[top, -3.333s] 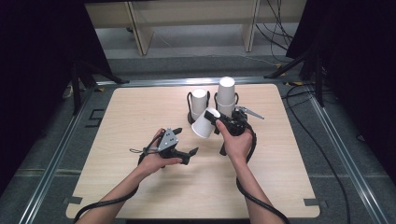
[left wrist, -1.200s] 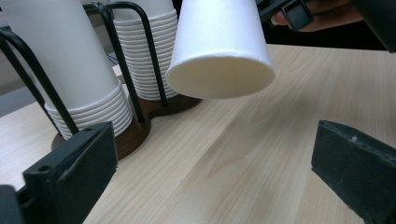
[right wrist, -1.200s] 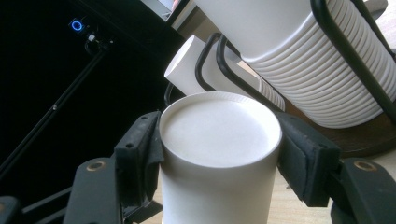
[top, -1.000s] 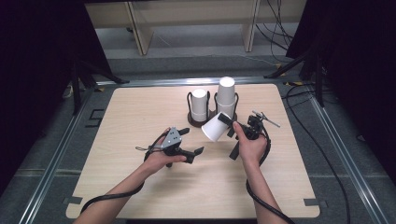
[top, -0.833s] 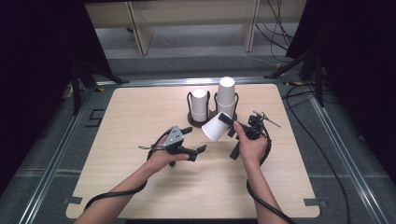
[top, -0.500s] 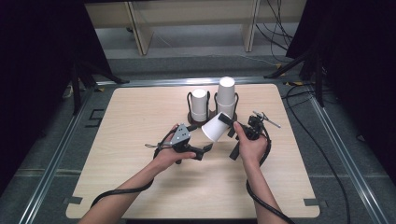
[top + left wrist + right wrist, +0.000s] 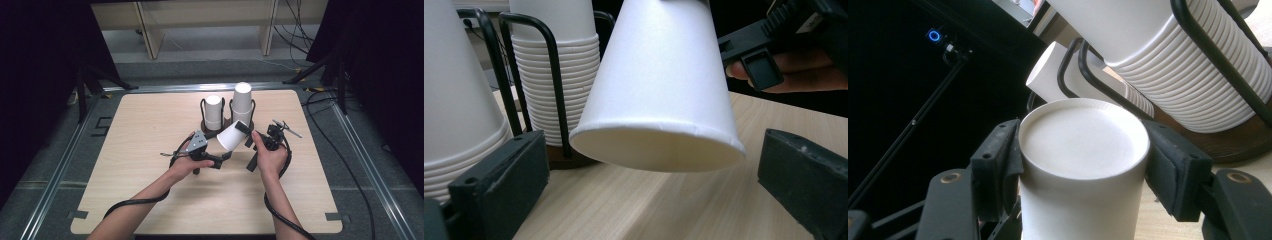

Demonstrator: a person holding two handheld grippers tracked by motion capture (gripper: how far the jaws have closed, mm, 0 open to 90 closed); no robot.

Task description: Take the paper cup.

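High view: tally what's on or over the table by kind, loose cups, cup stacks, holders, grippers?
Loose white paper cup, held tilted over the table in the right gripper: 1
Stacks of white paper cups, a short one and a tall one: 2
Black wire cup holder on a dark round base: 1
Handheld black two-jaw grippers, the right one and the left gripper: 2
Total: 6

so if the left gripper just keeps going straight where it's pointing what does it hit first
Most likely the rim of the paper cup held tilted by the right gripper. It hangs straight ahead of the open left gripper, with the cup stacks in the black rack behind, though depth is hard to judge.
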